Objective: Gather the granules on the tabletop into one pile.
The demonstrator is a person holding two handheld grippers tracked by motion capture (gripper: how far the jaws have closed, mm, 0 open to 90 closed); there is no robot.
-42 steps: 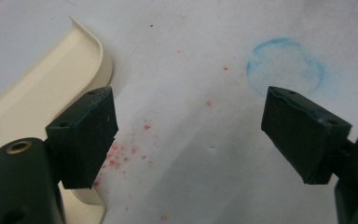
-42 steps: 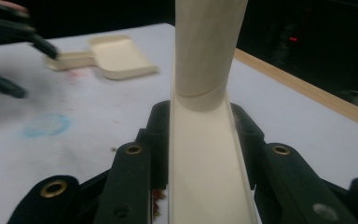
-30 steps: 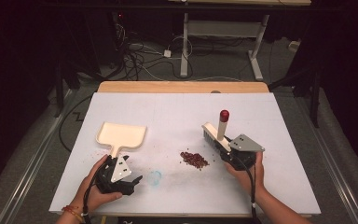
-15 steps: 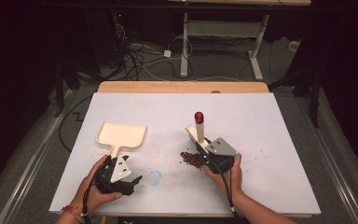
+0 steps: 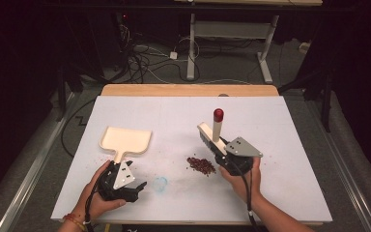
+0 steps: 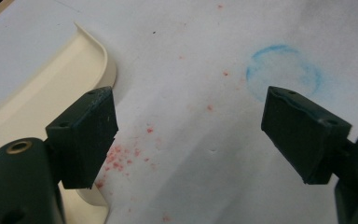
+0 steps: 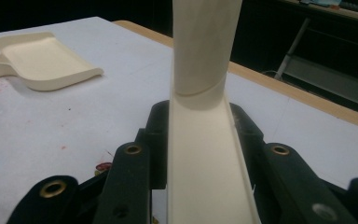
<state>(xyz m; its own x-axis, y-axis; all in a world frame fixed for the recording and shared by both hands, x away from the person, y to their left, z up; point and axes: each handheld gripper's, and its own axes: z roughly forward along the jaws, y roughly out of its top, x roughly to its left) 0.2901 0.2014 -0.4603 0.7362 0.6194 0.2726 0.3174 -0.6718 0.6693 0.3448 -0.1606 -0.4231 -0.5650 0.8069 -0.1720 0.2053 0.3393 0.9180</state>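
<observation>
The right gripper [image 5: 221, 153] has its fingers pinching a cream brush [image 5: 206, 134] with a red-capped handle, bristle end just beyond them. A pile of red bits [image 5: 201, 165] lies beside its fingers. Half a second ago the brush sat over that pile; now it is drawn back right. The left gripper [image 5: 125, 170], fingers spread, hovers by the cream dustpan [image 5: 124, 140] on the desk [image 5: 290, 145].
</observation>
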